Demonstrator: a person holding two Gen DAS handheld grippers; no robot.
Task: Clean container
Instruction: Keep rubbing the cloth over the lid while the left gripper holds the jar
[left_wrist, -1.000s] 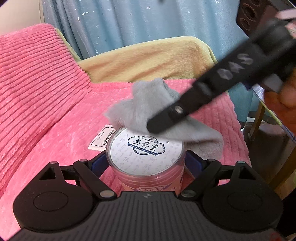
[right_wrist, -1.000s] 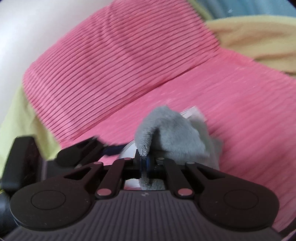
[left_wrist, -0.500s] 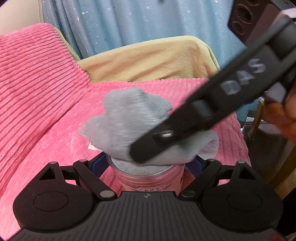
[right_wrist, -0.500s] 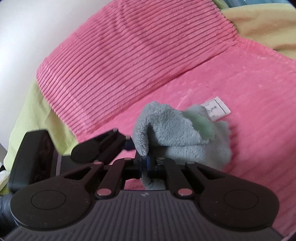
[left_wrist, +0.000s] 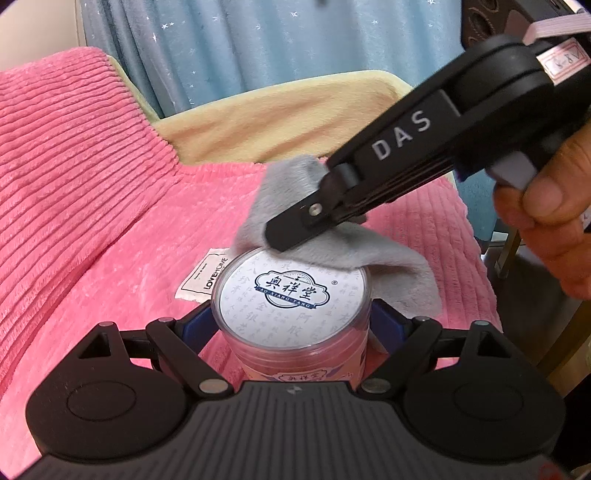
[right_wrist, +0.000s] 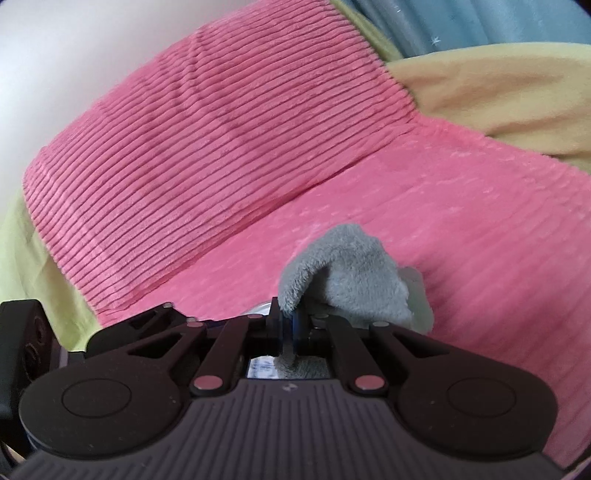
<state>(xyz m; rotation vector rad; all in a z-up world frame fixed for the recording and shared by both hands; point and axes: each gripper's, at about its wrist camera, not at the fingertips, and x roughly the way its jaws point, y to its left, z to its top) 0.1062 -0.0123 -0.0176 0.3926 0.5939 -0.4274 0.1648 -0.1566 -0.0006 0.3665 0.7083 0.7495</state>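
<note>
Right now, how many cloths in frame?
1. Grey cloth, pinched in the right gripper, draped over the far rim of the container held by the left gripper. None visibly hidden.

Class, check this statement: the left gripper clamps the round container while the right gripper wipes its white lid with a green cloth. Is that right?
Wrong in one respect: the cloth is grey, not green, as the left wrist view shows. The left gripper does clamp the round container, and the right gripper wipes its white lid.
</note>
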